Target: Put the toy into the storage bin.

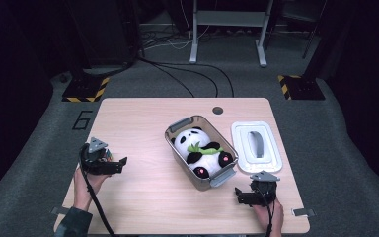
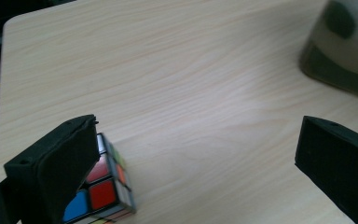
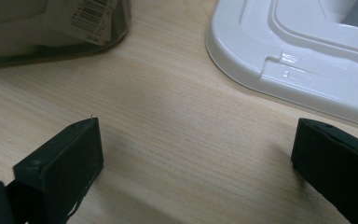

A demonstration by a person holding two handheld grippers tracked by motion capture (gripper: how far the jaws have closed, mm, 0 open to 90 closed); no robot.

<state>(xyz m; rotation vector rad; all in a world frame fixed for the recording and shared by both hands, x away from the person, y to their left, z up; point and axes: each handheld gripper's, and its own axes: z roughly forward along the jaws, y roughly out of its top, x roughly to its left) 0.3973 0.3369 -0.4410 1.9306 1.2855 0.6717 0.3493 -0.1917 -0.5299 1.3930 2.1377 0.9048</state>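
The left gripper (image 2: 196, 163) is held low over the tabletop (image 1: 143, 123), fingers (image 2: 56, 168) wide apart. A cube (image 2: 105, 191) lies beside its left finger, half hidden behind it and cut off by the frame edge. The right gripper (image 3: 193, 168), fingers apart and empty, is seen near the lid (image 3: 307, 60). The box (image 1: 177, 129) with the panda (image 1: 200, 148) is blurred and cropped in both gripper views.

Looked like a robotics lab: lone wooden bench (image 1: 143, 197) on grey carpet (image 1: 44, 148), hazard-striped stand bases (image 1: 85, 90), loose cables (image 1: 187, 74), dark surroundings, metal frame legs (image 1: 194, 34).
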